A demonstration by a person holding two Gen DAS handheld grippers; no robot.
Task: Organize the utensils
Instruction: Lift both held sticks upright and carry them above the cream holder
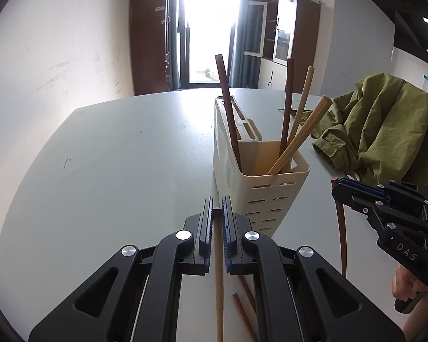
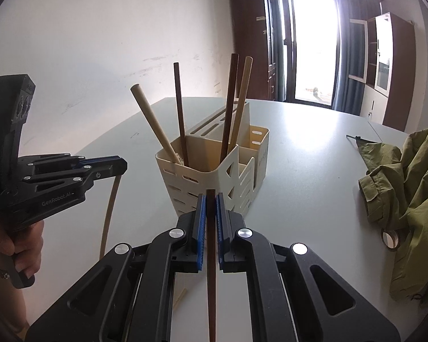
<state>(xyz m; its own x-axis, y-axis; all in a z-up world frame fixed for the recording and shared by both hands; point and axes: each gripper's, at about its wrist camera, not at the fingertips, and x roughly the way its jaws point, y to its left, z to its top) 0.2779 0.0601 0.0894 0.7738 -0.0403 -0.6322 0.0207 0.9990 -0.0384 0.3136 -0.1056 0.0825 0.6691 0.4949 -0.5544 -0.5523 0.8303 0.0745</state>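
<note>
Left gripper: I am pinching a light chopstick between the pressed-in fingers; it is hanging down out of the grip, with only its top end showing above the pads.

Right gripper: I am clamping a dark chopstick the same way, its long axis running down between the fingers and out of the bottom of the right wrist view.

Holder: the cream utensil holder is standing on the grey table, just ahead of both grippers, with four chopsticks already leaning in its open front compartment.

Key relation: the compartment's mouth is sitting forward of and above both held sticks' lower ends, I judge. From the left gripper it is lying slightly to the right; from the right gripper it is nearly dead ahead, so the right one seems to be better lined up. Each stick's long axis is roughly upright, which suits a straight drop once its tip is lifted over the rim.

Still on the table: a few loose chopsticks are lying below the left gripper, near the holder's base.

Hard to make out: both held sticks' lower tips are being cut off by the frame, so I cannot tell whether they are clearing the table. The holder's floor is hidden by its walls.

Nearby: a green jacket is lying to the right, apart from the holder.
</note>
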